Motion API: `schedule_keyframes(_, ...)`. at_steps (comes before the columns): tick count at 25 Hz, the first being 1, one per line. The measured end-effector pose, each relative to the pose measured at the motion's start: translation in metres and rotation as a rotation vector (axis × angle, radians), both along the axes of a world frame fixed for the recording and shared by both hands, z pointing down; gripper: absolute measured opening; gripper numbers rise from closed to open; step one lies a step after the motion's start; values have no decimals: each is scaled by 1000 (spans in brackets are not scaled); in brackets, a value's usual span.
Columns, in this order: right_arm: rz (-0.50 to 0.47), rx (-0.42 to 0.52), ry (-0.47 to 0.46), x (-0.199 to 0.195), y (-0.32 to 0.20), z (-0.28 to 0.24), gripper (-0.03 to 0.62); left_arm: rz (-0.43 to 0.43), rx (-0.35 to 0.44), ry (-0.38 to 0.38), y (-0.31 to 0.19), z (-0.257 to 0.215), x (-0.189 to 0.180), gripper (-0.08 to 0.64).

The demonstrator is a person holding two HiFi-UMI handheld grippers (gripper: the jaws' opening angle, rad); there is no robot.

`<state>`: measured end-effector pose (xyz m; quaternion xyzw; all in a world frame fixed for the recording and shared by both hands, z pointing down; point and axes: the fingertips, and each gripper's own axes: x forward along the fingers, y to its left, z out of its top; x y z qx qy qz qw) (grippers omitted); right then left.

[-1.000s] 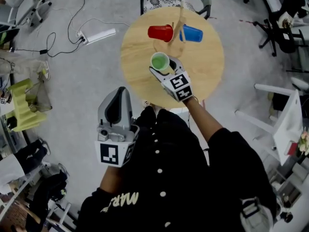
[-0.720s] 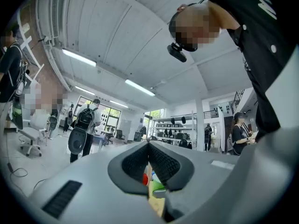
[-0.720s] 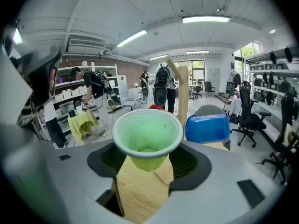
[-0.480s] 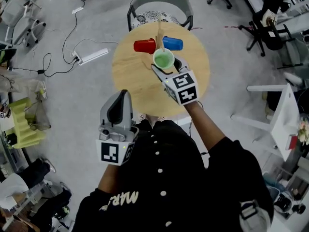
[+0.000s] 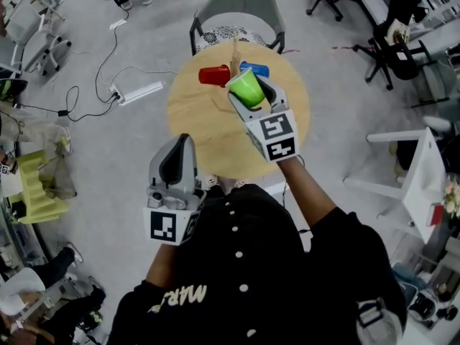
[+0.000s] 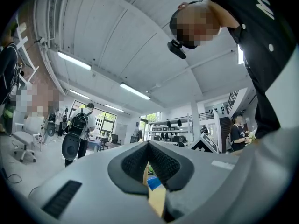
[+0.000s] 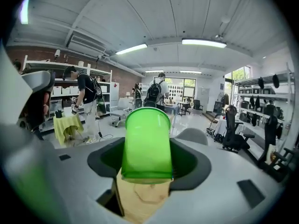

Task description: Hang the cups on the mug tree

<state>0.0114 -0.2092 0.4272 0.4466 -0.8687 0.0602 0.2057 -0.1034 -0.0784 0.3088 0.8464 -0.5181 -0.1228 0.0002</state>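
Note:
A wooden mug tree (image 5: 234, 54) stands at the far side of the round wooden table (image 5: 205, 124). A red cup (image 5: 214, 75) sticks out sideways to the left of its post and a blue cup (image 5: 256, 69) to the right. My right gripper (image 5: 251, 95) is shut on a green cup (image 5: 246, 88), tilted and held above the table just in front of the tree. In the right gripper view the green cup (image 7: 145, 143) fills the space between the jaws. My left gripper (image 5: 177, 149) hangs off the table's near edge, shut and holding nothing.
A grey chair (image 5: 241, 2) stands behind the table. On the floor to the left lie a power strip (image 5: 140, 92) and cables. Black office chairs (image 5: 392, 42) and white furniture (image 5: 424, 171) are to the right. People stand far off in the room.
My right gripper has lifted the green cup off the table and carried it forward to the mug tree, tipping it from mouth-up to slanted. The left gripper has stayed put.

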Motion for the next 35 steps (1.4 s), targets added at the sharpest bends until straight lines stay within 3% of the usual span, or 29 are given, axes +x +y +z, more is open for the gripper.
schedule_keyframes(4, 8, 60, -25, -5, -10, -18, 284, -18, -39, -27, 1, 6, -1, -6)
schedule_keyframes(8, 3, 98, -4, -10, -14, -21, 282, -18, -6, -3, 3, 2, 0, -6)
schedule_keyframes(20, -21, 68, 110, -14, -20, 17, 281, -18, -30, -2, -9, 12, -1, -6)
schedule_keyframes(31, -58, 167, 364, -18, -32, 37, 288, -21, -81, -16, -24, 28, -10, -6)
schedule_keyframes(35, -61, 192, 384, -19, -33, 38, 290, -23, -67, -9, -28, 28, -12, -6)
